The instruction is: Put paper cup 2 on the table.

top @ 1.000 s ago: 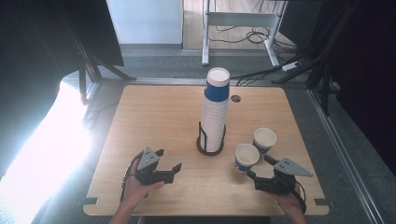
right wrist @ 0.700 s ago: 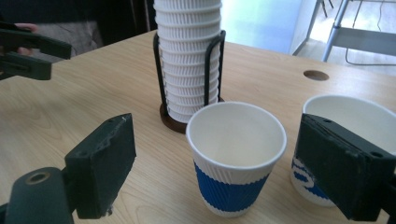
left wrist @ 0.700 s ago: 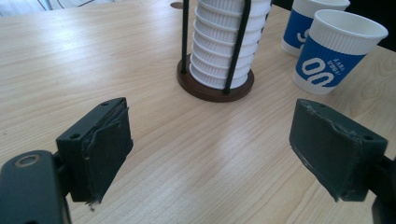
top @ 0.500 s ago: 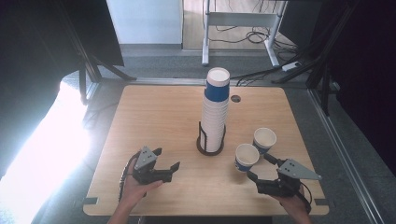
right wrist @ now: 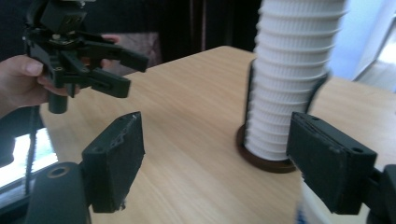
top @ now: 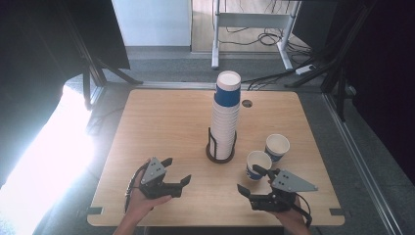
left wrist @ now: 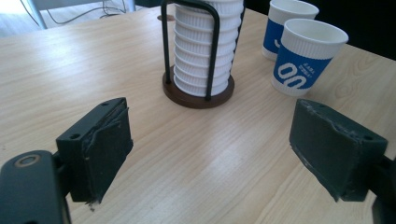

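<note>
— Beside the stack [top: 225, 117], on its right, I have two loose cups: the near cup [top: 258, 165] and the far cup [top: 277, 147], both upright on the table [top: 161, 117], close together; whether they touch I can't tell.

— And your tongs?

— The right gripper [top: 253, 180] sits in front of the stack and to its right, jaws spread wide, nothing between them. Over the last second I have drawn it back a little toward the table's front edge, so its upper jaw tip is now just short of the near cup. The left gripper [top: 176, 170] is in front of the stack on its left, also wide open and empty; it has barely shifted.

— What does that mean for the job?

— I judge nothing is gripped yet. The near cup is the likeliest thing to take, and the right gripper is lining up rather than closing.

— Anything you can't make out?

— In the right gripper view the near cup is a blurred sliver at the bottom edge behind the jaw. The stack's top is cut off there too. The holder [left wrist: 198, 95] hides the stack's lowest cups.
</note>
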{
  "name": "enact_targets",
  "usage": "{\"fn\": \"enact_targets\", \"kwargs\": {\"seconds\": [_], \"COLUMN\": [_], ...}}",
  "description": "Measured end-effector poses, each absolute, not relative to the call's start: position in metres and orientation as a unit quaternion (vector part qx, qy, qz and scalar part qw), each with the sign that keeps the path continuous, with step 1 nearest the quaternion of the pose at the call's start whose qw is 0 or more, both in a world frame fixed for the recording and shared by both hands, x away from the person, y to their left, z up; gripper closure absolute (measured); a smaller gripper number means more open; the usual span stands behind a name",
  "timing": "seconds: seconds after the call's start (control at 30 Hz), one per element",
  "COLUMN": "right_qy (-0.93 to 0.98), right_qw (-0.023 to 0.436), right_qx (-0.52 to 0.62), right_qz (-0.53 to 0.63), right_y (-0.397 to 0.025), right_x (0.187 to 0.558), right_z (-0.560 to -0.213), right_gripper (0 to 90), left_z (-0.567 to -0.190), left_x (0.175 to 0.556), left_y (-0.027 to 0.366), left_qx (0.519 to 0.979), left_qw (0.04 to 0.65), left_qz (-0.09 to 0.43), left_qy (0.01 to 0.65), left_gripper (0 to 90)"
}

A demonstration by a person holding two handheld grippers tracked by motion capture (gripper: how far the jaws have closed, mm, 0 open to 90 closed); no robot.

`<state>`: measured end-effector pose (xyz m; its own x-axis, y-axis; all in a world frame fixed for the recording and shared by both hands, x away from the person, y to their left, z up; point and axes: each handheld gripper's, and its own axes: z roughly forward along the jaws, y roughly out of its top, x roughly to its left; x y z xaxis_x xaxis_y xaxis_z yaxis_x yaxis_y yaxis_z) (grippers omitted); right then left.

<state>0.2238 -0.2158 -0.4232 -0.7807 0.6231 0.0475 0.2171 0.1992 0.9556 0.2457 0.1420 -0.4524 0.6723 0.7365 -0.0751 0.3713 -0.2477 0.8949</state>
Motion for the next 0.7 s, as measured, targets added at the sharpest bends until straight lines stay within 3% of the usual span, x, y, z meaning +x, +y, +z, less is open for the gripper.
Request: {"fn": "enact_targets", "kwargs": {"seconds": [0.27,0.7], "right_qy": [0.775,0.769], "right_qw": [0.158,0.154], "right_qx": [0.273,0.267], "right_qz": [0.548,0.560], "right_y": [-0.192,-0.194], "right_x": [0.228,0.228], "right_z": [-0.444,-0.443], "right_gripper": [23.1,23.2], "left_z": [-0.458,-0.459], "left_x": [0.243,0.245], "left_y": [0.135,0.134], "left_qx": [0.782,0.781], "left_qw": [0.484,0.485], "left_qz": [0.176,0.171], "left_qy": [0.351,0.355], "left_gripper": [13.2,13.2]}}
